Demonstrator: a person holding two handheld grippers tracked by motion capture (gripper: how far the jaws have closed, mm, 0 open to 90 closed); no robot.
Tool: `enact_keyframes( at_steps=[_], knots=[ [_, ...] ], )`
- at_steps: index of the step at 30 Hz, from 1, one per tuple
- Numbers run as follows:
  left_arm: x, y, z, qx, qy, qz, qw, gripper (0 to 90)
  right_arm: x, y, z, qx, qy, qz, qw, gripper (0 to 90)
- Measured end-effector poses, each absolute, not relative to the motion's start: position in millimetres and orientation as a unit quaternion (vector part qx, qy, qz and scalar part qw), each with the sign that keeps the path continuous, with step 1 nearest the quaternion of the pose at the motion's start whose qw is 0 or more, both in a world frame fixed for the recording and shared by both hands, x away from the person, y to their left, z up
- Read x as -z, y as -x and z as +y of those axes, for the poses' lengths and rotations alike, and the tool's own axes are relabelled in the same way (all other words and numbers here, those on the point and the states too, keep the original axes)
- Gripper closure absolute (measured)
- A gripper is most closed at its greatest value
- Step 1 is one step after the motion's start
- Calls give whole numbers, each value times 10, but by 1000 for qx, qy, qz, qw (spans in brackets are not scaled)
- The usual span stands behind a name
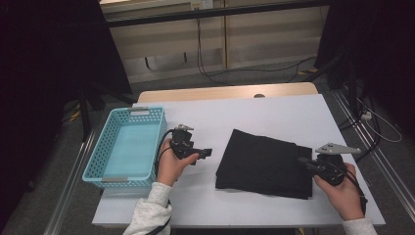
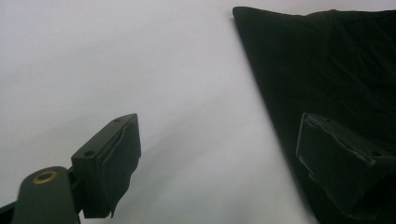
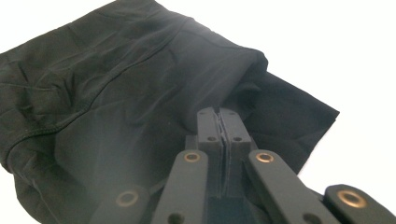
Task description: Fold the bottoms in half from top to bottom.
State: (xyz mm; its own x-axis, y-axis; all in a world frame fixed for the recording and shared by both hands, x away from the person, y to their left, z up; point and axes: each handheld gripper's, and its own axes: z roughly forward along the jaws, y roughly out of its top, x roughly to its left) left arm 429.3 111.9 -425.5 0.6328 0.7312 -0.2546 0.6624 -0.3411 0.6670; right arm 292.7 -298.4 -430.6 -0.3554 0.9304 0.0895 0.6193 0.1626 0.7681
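Two hand-held grippers are working at the near edge of the white worktop (image 1: 274, 110). The right hand-held gripper (image 3: 219, 122) is sitting at the right edge of one folded black cloth (image 1: 266, 164), its jaws pressed together; whether any fabric is pinched I cannot tell. The left hand-held gripper (image 2: 219, 154) is hanging with jaws spread wide, empty, just beside the cloth's left edge. One turquoise basket (image 1: 105, 147) is standing at the left.
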Motion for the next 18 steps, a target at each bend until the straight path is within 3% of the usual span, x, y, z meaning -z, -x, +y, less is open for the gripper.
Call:
enact_keyframes(
  at_steps=[13,15,18],
  knots=[
    [4262,-4291,1075,-40,-822,420,381,139,4291,-2818,-3049,-370,-533,732,210,884],
    [4263,-4286,1064,-39,-824,419,379,139,4319,-2808,-3053,-357,-539,732,215,775],
    [4248,-4274,1055,-40,-824,417,381,138,4339,-2823,-3063,-352,-540,731,224,733]
  ],
)
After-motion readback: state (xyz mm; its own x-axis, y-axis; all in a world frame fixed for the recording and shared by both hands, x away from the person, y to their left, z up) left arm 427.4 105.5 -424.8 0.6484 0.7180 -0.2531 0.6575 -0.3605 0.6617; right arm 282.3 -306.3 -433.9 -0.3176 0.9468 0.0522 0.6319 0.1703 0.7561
